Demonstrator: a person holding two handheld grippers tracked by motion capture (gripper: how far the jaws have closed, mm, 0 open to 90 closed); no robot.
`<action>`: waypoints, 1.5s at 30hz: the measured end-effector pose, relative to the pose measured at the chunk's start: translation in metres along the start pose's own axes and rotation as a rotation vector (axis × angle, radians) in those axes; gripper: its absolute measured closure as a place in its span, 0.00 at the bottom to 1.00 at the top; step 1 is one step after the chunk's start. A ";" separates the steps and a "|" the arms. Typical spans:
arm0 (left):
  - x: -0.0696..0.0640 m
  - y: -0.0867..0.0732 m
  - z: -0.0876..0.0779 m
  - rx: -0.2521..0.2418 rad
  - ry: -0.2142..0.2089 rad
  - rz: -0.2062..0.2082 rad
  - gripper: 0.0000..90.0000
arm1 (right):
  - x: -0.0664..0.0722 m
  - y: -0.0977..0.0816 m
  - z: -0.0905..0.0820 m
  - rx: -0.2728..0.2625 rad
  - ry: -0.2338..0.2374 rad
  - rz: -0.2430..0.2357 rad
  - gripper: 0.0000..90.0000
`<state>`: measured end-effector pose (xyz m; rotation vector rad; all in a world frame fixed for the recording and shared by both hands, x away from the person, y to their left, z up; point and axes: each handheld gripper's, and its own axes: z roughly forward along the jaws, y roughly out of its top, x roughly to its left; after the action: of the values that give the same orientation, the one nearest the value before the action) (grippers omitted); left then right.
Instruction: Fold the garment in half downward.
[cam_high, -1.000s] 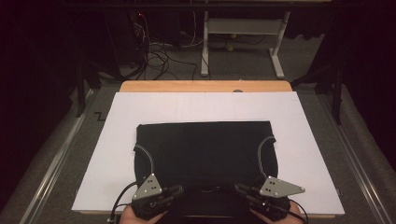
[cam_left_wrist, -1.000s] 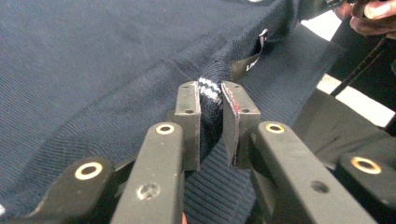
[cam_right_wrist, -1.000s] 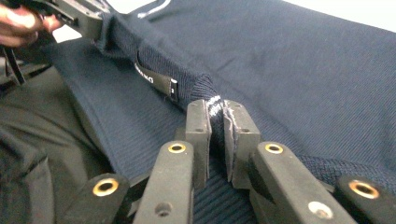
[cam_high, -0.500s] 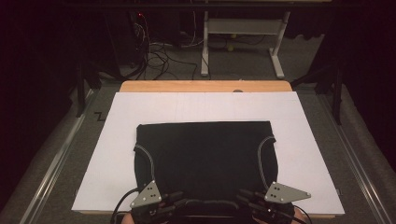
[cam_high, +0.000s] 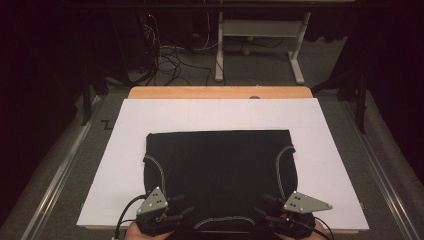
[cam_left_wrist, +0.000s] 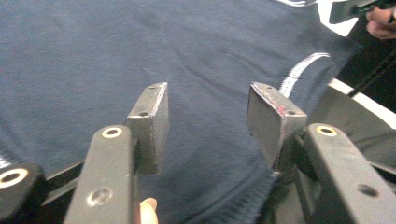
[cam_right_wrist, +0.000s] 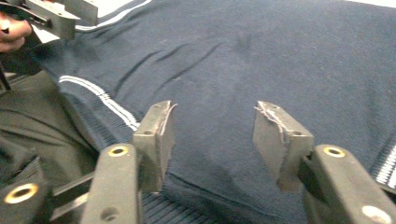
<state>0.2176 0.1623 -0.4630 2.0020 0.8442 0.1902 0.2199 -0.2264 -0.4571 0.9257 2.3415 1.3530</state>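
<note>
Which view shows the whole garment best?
The high view: the garment lies folded flat on the white sheet, every edge in frame. The left gripper view shows navy cloth and one white stripe up close; the right gripper view shows cloth, stripes and ribbing.

I can read no word, brand, label or number anywhere, neither on the dark sweater nor on the white sheet beneath it. The one sign I make out is a small black mark shaped like a Z, standing on the grey surface just off the sheet's far left corner in the high view. Whether it is a letter or only a strip of tape, I cannot tell.
</note>
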 end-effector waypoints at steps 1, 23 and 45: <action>0.003 0.000 0.000 0.004 0.023 0.008 0.48 | -0.001 -0.001 0.000 -0.002 -0.005 0.007 0.50; 0.067 -0.006 -0.022 -0.055 0.157 -0.093 0.17 | -0.031 -0.005 0.000 -0.063 -0.158 0.085 0.16; 0.109 -0.004 -0.025 -0.076 0.187 -0.173 0.00 | 0.005 0.017 0.026 -0.065 -0.086 0.013 0.00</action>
<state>0.2866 0.2493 -0.4730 1.8494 1.1077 0.3094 0.2364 -0.2001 -0.4561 0.9614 2.2183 1.3582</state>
